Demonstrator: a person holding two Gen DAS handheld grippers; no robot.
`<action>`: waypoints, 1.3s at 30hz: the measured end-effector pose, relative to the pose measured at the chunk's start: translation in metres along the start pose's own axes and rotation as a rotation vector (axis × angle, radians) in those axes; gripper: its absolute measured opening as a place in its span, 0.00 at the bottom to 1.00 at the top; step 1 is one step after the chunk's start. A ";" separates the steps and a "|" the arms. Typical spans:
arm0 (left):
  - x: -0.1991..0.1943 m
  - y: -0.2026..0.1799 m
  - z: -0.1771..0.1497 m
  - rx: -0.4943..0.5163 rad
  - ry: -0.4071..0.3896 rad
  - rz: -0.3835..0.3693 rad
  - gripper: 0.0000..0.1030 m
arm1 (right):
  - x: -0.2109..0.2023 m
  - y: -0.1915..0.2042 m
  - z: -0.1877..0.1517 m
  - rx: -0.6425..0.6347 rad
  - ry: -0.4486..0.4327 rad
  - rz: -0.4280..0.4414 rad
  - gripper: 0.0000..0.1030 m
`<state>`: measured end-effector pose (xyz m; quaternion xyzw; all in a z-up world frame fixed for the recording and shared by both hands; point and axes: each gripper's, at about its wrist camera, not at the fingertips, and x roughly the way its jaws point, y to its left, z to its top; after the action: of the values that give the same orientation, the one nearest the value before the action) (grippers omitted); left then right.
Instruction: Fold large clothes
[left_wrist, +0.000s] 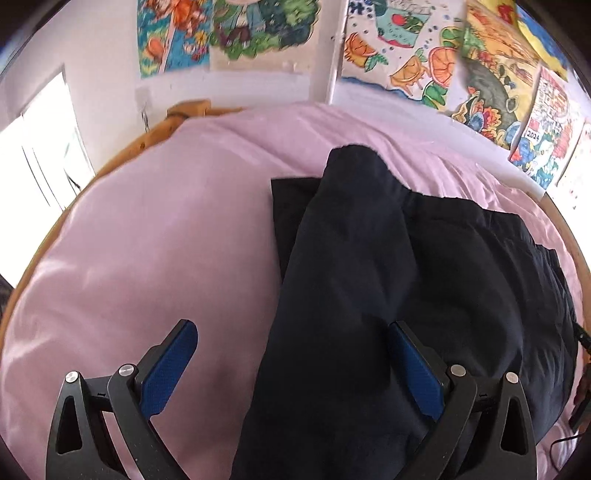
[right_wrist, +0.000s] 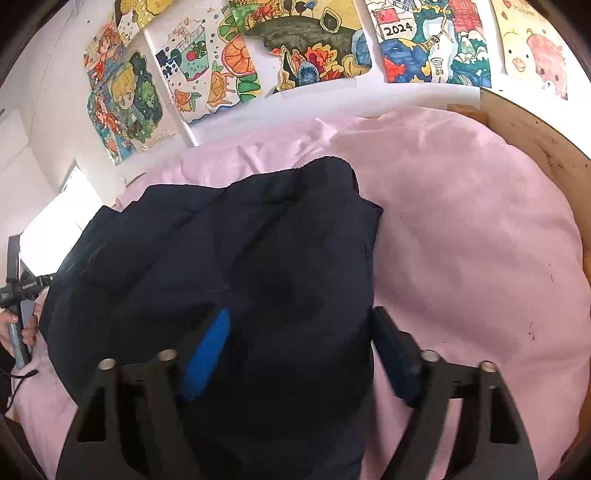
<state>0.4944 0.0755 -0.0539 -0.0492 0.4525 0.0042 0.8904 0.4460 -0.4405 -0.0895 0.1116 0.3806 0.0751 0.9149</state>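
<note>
A dark navy garment (left_wrist: 388, 280) lies across the centre and right of the frame on a pink bedsheet (left_wrist: 147, 251); a long fold of it runs from the upper middle down to the bottom edge. The left gripper (left_wrist: 291, 332) fills the lower part of the frame, its blue-padded fingers (left_wrist: 166, 369) spread wide; the garment's fold lies between them, the left pad clear over bare sheet, the right pad against the dark cloth. A wooden bed frame (left_wrist: 184, 110) curves along the upper left; colourful drawings (left_wrist: 424, 62) hang on the wall across the top; a bright window (left_wrist: 40, 147) sits at the left edge.
</note>
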 end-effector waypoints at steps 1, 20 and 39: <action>0.003 0.001 0.000 -0.007 0.009 -0.007 1.00 | -0.001 0.000 0.000 0.001 -0.002 -0.006 0.61; 0.009 0.009 -0.003 -0.023 0.035 -0.081 1.00 | -0.015 0.096 -0.020 -0.578 -0.164 -0.357 0.24; 0.049 0.027 0.024 0.038 0.187 -0.402 1.00 | 0.081 -0.072 -0.005 0.417 0.252 0.378 0.99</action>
<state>0.5412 0.1029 -0.0821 -0.1221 0.5143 -0.1866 0.8281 0.5029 -0.4910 -0.1673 0.3557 0.4708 0.1777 0.7876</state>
